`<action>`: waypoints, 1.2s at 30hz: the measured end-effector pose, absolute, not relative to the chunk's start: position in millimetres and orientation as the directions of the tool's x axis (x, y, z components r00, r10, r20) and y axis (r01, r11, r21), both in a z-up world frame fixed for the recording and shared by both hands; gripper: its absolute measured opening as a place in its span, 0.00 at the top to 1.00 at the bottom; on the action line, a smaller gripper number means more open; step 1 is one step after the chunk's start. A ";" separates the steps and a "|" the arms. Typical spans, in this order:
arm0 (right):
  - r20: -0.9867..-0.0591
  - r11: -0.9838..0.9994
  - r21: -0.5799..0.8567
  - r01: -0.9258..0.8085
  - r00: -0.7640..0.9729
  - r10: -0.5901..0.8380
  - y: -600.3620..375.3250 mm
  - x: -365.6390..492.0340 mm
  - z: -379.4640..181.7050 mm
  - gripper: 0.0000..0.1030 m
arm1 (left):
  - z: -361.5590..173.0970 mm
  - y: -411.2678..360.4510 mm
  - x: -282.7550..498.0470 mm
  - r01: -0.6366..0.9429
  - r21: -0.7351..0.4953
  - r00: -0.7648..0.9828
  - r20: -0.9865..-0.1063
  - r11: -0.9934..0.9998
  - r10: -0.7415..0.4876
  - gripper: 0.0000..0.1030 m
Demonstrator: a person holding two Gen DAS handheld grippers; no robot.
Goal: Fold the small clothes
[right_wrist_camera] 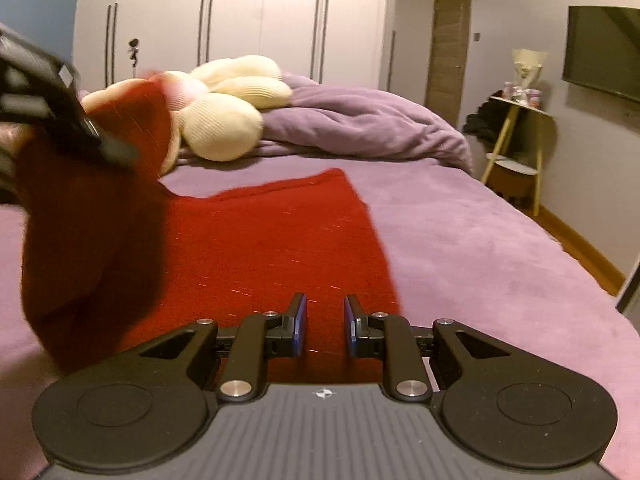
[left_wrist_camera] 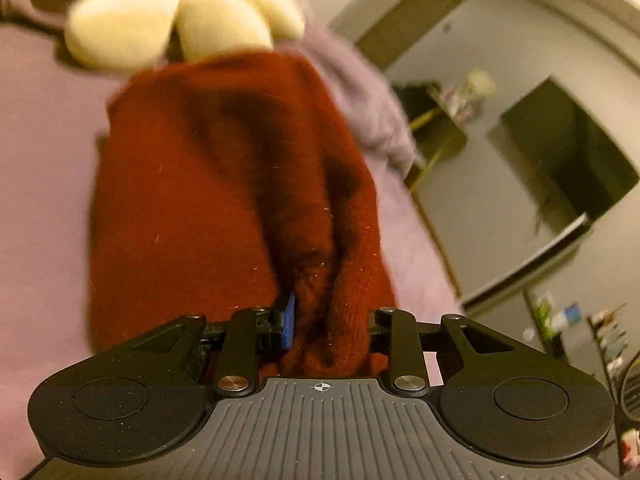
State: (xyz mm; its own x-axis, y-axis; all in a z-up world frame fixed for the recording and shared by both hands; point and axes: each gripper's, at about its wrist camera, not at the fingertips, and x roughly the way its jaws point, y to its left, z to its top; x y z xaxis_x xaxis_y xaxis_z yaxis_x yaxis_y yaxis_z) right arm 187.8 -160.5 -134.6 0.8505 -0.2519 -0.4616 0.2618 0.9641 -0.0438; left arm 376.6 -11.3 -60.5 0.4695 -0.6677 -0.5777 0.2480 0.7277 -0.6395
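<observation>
Left tongs (left_wrist_camera: 326, 320) — clamped on red knit (left_wrist_camera: 180, 200)

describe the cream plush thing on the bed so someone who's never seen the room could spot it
Start at the bed with the lilac cover. At its far end, in front of the white wardrobe doors, beside the bunched purple blanket, lies the flower-shaped plush cushion. It is the only cream thing there, with fat ribbed petals around a pink centre.

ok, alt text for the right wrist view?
The right tool, jaws slightly apart and holding nothing, hovers over a red knit garment on a purple bed. At left, the left tool lifts one side of the garment; a cream flower-shaped plush sits behind.
</observation>
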 end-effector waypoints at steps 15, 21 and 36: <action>-0.486 0.962 -0.059 0.266 0.834 -0.261 -176.3 183.6 -142.3 0.81 | -68.3 -0.3 360.6 0.234 -0.684 0.481 -0.536 0.691 -0.694 0.36; -0.497 0.959 -0.085 0.271 0.823 -0.276 -174.0 191.2 -146.4 0.81 | -87.2 -6.5 371.5 0.209 -0.688 0.467 -0.554 0.695 -0.689 0.44; -0.512 0.962 -0.136 0.236 0.815 -0.272 -173.9 194.0 -136.1 0.79 | -44.0 40.8 317.0 0.261 -0.653 0.586 -0.478 0.711 -0.654 0.20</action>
